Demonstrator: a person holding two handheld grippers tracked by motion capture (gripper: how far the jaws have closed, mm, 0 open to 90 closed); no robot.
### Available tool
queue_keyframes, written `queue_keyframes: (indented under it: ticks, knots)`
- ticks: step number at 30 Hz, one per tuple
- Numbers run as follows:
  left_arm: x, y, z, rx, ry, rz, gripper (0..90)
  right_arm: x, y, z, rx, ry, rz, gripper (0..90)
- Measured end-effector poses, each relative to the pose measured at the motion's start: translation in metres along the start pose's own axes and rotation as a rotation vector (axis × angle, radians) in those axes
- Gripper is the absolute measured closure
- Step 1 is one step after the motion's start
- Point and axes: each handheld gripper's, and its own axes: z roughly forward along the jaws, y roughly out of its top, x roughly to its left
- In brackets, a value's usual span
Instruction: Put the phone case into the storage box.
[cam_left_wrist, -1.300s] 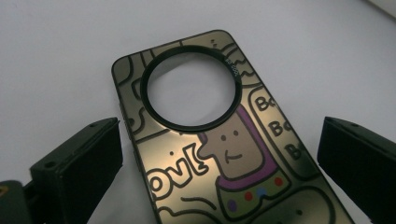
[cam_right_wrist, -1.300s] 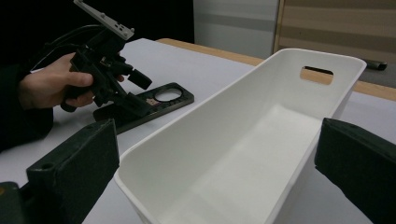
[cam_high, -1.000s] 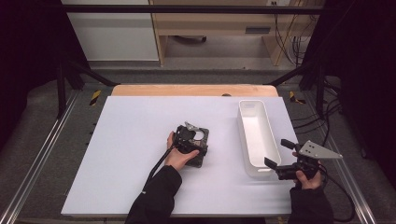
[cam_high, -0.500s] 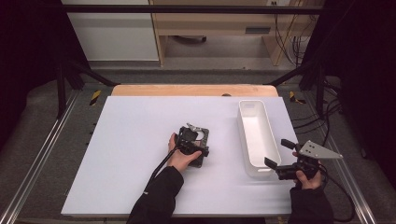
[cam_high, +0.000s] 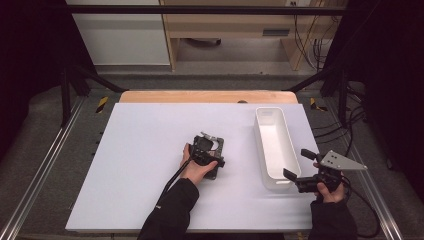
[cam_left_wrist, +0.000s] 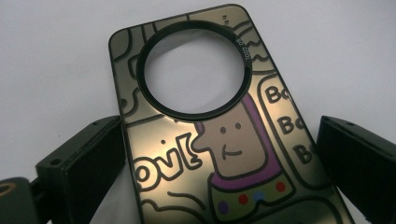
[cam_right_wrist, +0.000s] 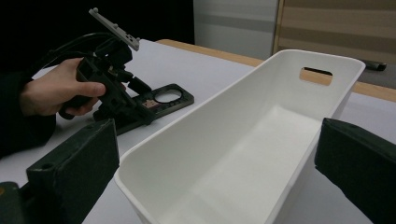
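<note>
where open left gripper (cam_left_wrist: 215, 163) straddles phone case (cam_left_wrist: 219, 135), ring end pointing away

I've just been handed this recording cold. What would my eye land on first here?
Probably the cartoon-printed phone case with a big round camera cutout, lying flat on the white table between the open jaws of the left hand-held gripper. Next, the long white bin at the table's right side, empty, with the right hand-held gripper open at its near end.

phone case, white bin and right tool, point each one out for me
phone case (cam_left_wrist: 224, 154), left gripper view, printed figure's face
white bin (cam_high: 274, 145), high view, its bare floor
right tool (cam_high: 299, 164), high view, between its jaws
</note>
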Motion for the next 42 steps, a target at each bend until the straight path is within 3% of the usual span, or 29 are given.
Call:
queue_keyframes:
  ticks: [13,24,36,42]
  knots:
    - [-0.002,0.001,-0.003,0.022,0.020,-0.017,5.0,0.000,0.000,-0.001,-0.002,0.002,0.002,0.3]
    - [-0.003,0.000,-0.006,0.012,0.032,-0.031,8.5,0.000,0.000,0.000,-0.003,0.004,0.004,0.3]
    - [-0.005,0.000,-0.009,0.005,0.038,-0.014,11.0,0.000,0.000,-0.001,-0.005,0.007,0.006,0.2]
    - [-0.006,0.000,-0.010,0.001,0.053,0.013,11.6,-0.001,0.000,-0.001,-0.006,0.009,0.006,0.3]
